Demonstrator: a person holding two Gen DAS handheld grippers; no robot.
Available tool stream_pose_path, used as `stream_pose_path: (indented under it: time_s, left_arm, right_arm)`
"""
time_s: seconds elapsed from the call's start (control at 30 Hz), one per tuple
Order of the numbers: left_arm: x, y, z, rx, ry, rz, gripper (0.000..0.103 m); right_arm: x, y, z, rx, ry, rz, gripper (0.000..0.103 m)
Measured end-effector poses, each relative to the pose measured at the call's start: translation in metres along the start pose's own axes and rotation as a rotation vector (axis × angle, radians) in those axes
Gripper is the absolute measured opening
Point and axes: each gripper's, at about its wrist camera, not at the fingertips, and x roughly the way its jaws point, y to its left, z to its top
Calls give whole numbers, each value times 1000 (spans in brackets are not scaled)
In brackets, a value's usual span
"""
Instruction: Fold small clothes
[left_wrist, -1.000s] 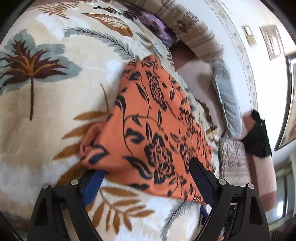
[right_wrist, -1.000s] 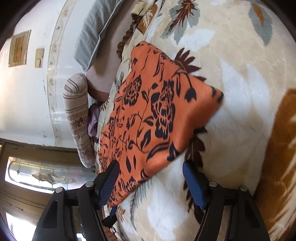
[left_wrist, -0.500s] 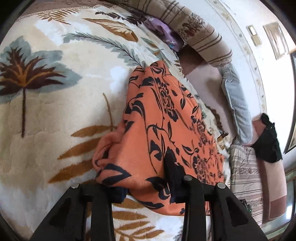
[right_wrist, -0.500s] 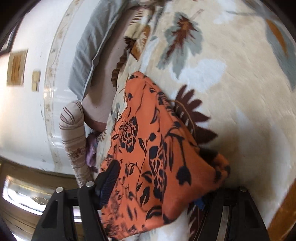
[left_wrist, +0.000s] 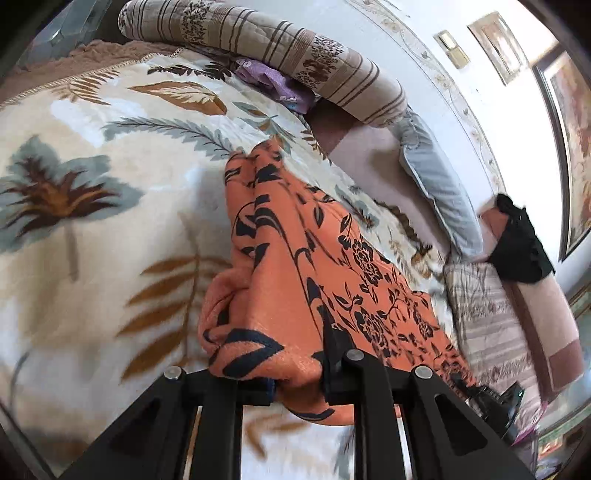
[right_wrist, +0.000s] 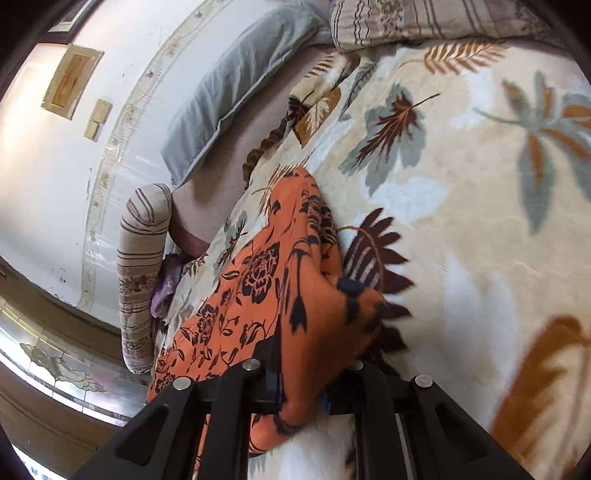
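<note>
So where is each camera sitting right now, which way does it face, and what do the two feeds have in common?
Left wrist: sits on the left hand-held gripper, looking down along its fingers across the leaf-print blanket toward the grey pillow; its jaws are closing on the orange floral cloth.
Right wrist: sits on the right hand-held gripper, facing the wall, shut on the same cloth.
Shared: cloth, blanket, grey pillow, striped bolster, purple fabric. No hand or sleeve shows.
</note>
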Motion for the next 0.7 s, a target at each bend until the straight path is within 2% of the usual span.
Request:
stream_pose_path:
  time_s: [0.07,0.17,0.23,0.27,0.3,0.37,0.4,0.47,0.5,0.6,0.67,0.7]
  left_arm:
    - [-10,0,-7,17,9,25,18]
    - [-17,14,-12,-32,8,61,20]
    - [-10,29,-12,-87,53,116,23]
    - [-4,39,-11,-129,92,130,29]
    - [-3,45,-11,-164,105,124,31]
    - [-8,47,-9,-183,98,106,34]
    - [-14,44,-6,-156,80,127,39]
    - [-27,41,-4,-117,28,172,48]
    - [-37,40,-4,-104,-17,195,51]
    - [-67,35,0,-61,-157,262,55]
    - [-84,31,2,-34,-241,293,58]
    - [-86,27,3,-20,-258,291,58]
  right_arm:
    - [-11,2,-6,-18,5,4,14]
    - [-21,0,-23,-39,40,10,14]
    - [-18,-4,-34,-38,92,-15,14]
    - [-17,-8,-36,-27,108,-28,14]
    - [-13,-14,-36,-6,137,-36,18]
    - [-7,-26,-32,64,181,-29,18]
    - [-5,-33,-31,102,195,-20,20]
    - [-5,-46,-30,171,195,-2,35]
    - [-5,-50,-29,197,188,20,37]
    - [-5,-51,-28,223,162,69,55]
    - [-4,-47,-29,203,146,58,57]
    - [-3,-45,-29,190,137,50,57]
